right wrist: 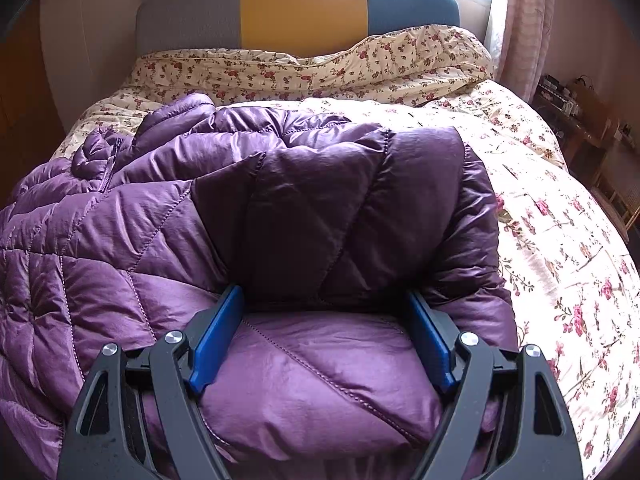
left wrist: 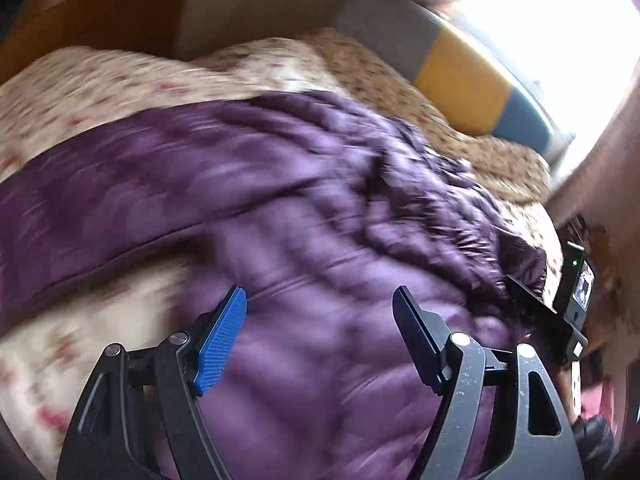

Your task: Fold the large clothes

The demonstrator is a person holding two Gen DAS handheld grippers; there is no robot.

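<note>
Daylight enters from a window at one o'clock, blown out to white in the left wrist view, which is smeared throughout by motion blur. The right wrist view is sharp and evenly lit; fisheye bending and dark vignetting mark both frames' edges.

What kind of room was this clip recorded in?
A bedroom, most likely. A bed with a flowered quilt fills the view, a padded headboard in grey, yellow and blue stands behind it, and a curtain hangs at the window. A purple puffer coat lies on the bed.
</note>
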